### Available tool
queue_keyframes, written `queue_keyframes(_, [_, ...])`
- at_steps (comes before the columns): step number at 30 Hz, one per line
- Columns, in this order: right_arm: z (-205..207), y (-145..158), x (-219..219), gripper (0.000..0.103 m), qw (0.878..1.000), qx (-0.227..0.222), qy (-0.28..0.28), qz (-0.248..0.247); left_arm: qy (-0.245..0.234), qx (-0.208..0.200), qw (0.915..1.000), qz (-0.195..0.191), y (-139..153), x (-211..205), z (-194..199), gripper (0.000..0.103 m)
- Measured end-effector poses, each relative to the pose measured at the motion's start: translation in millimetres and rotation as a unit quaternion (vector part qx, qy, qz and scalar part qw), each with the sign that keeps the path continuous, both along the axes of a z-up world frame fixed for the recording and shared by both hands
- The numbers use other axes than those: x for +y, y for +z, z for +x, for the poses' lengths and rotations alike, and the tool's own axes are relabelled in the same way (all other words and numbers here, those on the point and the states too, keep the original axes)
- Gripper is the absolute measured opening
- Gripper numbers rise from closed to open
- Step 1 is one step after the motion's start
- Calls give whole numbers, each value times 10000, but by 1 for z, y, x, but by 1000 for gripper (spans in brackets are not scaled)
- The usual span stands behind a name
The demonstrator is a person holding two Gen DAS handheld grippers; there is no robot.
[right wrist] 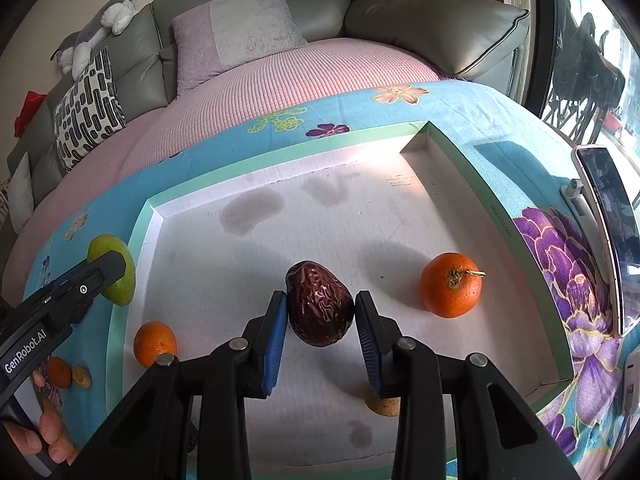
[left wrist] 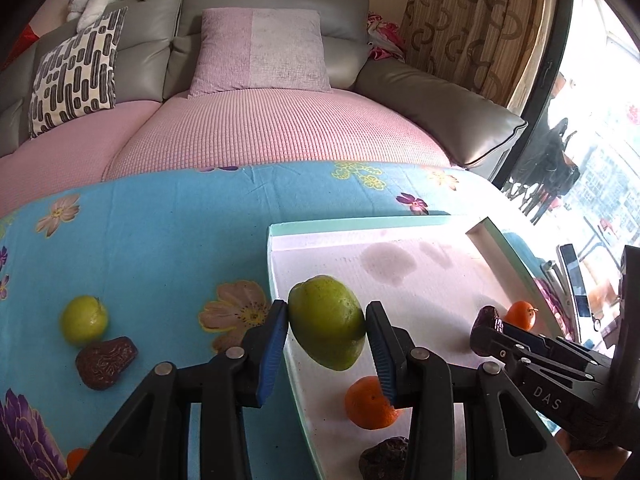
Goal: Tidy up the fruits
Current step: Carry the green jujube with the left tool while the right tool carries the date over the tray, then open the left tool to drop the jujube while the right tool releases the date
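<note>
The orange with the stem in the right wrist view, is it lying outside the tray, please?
No, the orange with the stem rests on the white floor inside the tray, right of the dark date.

We see the tray [right wrist: 460, 152] floor's far half bare; oranges [right wrist: 450, 290] flank the near half, rim walls bound it.

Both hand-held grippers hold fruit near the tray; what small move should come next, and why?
Probably lower the right hand-held gripper and release the date: it already hangs over the tray floor, clear of the stemmed orange. The left hand-held gripper holds its green fruit right at the tray's edge.
</note>
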State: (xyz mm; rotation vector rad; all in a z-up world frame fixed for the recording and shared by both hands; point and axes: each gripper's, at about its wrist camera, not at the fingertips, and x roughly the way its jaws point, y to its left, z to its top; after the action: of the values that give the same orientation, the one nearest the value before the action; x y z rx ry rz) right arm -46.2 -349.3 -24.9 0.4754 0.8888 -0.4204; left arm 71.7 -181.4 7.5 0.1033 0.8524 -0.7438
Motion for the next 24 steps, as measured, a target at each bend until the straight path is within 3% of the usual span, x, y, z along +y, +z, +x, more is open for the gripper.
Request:
queue_keyframes(10, [-1,0,-2,36,10000,-11,11,26,-241,94,9980,578,-23,-26,-8,43])
queue_keyframes(24, [0,0,-1,36,10000,10,21,-2,-189,49,9975,676,-26,-30,-7,44])
